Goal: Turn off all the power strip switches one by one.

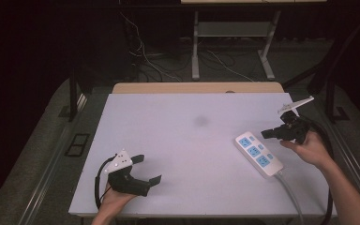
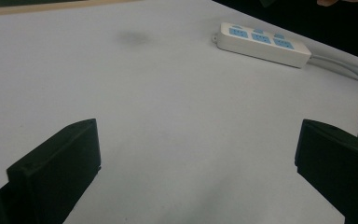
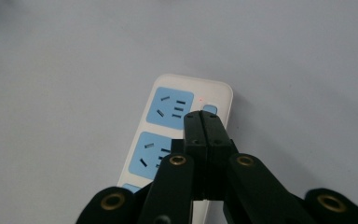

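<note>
A white power strip [image 1: 258,154] with blue sockets lies on the right side of the white table [image 1: 178,140], its grey cable running off toward the front edge. In the right gripper view the power strip [image 3: 168,135] has a small red light lit next to its switch [image 3: 209,110]. My right gripper [image 3: 201,116] is shut with nothing between its jaws, and its tip hovers just above the switch end of the strip. From above, the right gripper [image 1: 268,134] sits at the strip's far end. My left gripper [image 1: 147,168] rests open near the table's front left. The power strip [image 2: 261,44] lies far from it.
A faint dark smudge [image 1: 200,121] marks the table's middle. A wooden edge [image 1: 197,87] borders the far side. Beyond it stand a metal frame and loose cables [image 1: 145,56] on the floor.
</note>
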Demonstrator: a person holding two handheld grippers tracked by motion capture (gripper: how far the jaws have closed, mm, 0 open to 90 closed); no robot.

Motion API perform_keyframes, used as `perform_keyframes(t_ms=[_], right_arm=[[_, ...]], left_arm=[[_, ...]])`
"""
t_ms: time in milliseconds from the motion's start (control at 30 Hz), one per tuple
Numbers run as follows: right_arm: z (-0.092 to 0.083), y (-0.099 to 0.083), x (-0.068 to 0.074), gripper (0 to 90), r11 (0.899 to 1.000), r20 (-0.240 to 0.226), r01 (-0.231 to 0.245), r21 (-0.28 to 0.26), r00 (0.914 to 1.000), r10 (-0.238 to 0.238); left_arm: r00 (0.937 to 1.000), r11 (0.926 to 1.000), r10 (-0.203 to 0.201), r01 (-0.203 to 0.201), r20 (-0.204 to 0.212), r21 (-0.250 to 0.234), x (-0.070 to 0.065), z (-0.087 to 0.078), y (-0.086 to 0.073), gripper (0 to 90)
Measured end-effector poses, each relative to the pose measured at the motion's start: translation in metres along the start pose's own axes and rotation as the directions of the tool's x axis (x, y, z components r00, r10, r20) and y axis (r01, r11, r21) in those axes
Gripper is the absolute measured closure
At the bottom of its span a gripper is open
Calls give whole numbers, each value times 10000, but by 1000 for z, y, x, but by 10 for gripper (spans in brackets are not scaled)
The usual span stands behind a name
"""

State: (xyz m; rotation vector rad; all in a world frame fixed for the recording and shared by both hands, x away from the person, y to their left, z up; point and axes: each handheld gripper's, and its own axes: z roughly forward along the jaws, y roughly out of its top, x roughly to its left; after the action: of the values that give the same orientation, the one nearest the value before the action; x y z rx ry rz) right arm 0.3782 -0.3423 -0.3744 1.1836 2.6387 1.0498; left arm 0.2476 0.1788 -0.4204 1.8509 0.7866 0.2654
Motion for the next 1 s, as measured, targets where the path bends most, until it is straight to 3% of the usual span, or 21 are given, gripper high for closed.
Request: perform_keyframes(t_ms=[300, 667, 1000], right_arm=[[2, 13, -2, 900, 10000, 13, 49, -14, 10000, -49], [28, 18, -3, 900, 9989, -129, 206, 431, 9997, -200], [42, 18, -7, 900, 9975, -110, 193, 680, 9998, -186]], left_arm=[[10000, 10000, 5, -5, 14, 9, 0, 0, 0, 0], [10000, 10000, -33, 33, 19, -19, 1, 0, 0, 0], [10000, 10000, -36, 36, 22, -19, 1, 0, 0, 0]])
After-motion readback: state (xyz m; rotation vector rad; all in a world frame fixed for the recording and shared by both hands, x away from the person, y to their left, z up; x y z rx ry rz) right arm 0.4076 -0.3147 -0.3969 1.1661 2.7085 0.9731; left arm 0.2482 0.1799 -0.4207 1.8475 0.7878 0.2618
